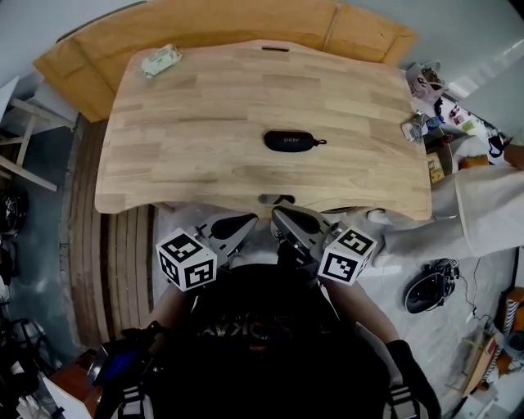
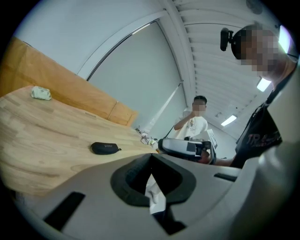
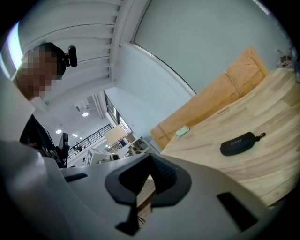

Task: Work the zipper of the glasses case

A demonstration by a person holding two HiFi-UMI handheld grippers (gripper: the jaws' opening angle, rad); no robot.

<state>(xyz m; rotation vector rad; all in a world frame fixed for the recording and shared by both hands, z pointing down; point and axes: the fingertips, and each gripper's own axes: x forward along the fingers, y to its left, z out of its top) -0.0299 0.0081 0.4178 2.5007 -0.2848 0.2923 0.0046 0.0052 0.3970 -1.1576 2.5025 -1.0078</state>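
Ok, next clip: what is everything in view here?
table: one, light wood, in front of the person
glasses case: one, black, middle of the table
packet: one, pale green, table's far left corner
board: one, orange-brown, behind the table
clutter: several small items, mixed colours, table's right edge
bystander: one, white top, beyond the table's right side
left gripper: one, grey, shut and empty, at the table's near edge
right gripper: one, grey, shut and empty, beside the left
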